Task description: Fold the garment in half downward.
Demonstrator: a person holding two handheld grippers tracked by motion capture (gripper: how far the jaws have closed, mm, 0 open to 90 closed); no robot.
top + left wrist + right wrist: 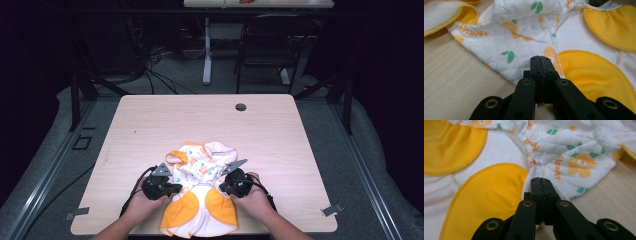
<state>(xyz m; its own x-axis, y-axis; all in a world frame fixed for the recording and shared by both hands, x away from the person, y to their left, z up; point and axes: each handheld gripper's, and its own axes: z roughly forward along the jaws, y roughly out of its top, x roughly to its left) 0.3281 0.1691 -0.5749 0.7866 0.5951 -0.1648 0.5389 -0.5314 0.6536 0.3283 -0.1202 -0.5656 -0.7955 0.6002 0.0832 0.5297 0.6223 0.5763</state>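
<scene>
A small white quilted baby garment [200, 192] with orange flowers, green leaves and two yellow-orange patches lies crumpled at the table's near edge. My left gripper [169, 189] is at its left side and my right gripper [226, 186] at its right side, each held by a hand. In the left gripper view the jaws are pressed together with their tips [540, 60] on the white cloth [524, 37] beside a yellow patch [586, 75]. The right gripper's tips [540, 181] are likewise pressed together where white printed cloth [574, 152] meets a yellow patch [489, 192].
The light wooden table [150, 125] stretches bare beyond the garment, with a round cable hole [240, 107] near its far edge. A dark chair [272, 45] and a white table leg [207, 55] stand on the floor behind.
</scene>
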